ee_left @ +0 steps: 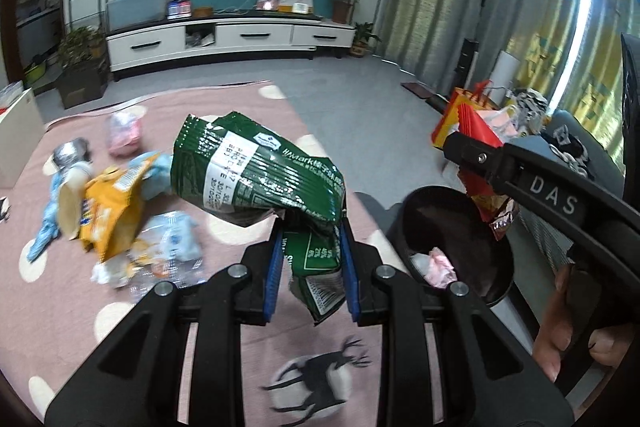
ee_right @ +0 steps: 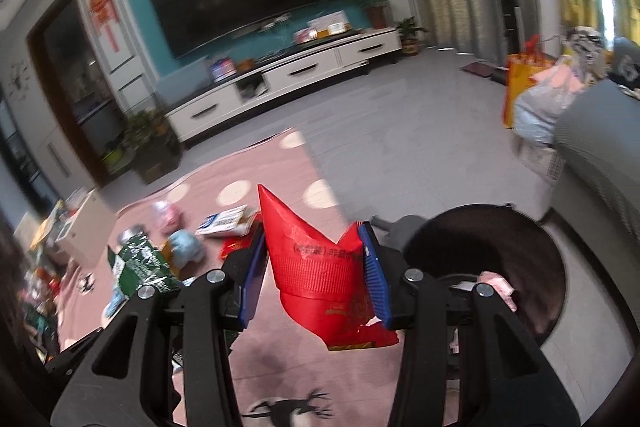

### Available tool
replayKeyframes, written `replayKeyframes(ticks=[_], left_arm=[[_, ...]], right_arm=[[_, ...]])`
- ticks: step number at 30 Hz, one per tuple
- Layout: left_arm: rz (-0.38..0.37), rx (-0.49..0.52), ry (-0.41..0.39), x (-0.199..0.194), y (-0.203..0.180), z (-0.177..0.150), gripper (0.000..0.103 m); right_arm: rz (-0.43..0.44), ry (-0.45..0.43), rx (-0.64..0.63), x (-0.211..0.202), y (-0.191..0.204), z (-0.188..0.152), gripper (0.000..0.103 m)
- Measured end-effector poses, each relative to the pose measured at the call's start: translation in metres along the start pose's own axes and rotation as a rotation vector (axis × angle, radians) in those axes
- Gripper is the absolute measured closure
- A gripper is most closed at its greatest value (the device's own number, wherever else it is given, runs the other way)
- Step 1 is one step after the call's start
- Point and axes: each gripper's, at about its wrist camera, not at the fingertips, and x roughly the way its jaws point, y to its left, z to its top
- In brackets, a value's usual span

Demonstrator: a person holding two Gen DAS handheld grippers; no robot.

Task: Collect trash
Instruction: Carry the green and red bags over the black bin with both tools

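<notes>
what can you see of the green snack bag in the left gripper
The green snack bag is a crumpled, glossy foil-like packet with white print and a white label panel. The left gripper is shut on its lower part, blue pads pressing both sides, so it hangs lifted above the pink spotted rug. Its upper part flops left, its bottom corner dangling below the pads. Nothing else touches it. The dark bin sits to its right.

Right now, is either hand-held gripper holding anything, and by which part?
Left hand-held gripper pinches the green snack bag at its crumpled lower end. Right hand-held gripper clamps the red wrapper across its middle, above the black bin.
</notes>
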Motion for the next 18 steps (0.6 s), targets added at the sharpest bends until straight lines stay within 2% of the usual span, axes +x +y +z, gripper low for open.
replayKeyframes(ticks=[8, 14, 18], left_arm=[[-0.102, 0.036, 0.014, 0.019, -0.039, 0.001, 0.076], [-0.165, 0.046, 0.036, 0.040, -0.062, -0.001, 0.076], [-0.210, 0.040, 0.060, 0.056, -0.071, -0.002, 0.076]], right_arm=[[-0.116, -0.032, 0.074, -0.008, -0.043, 0.002, 0.058], [-0.164, -0.051, 0.117, -0.013, -0.066, 0.002, 0.058], [-0.158, -0.031, 0.155, -0.011, -0.082, -0.003, 0.058]])
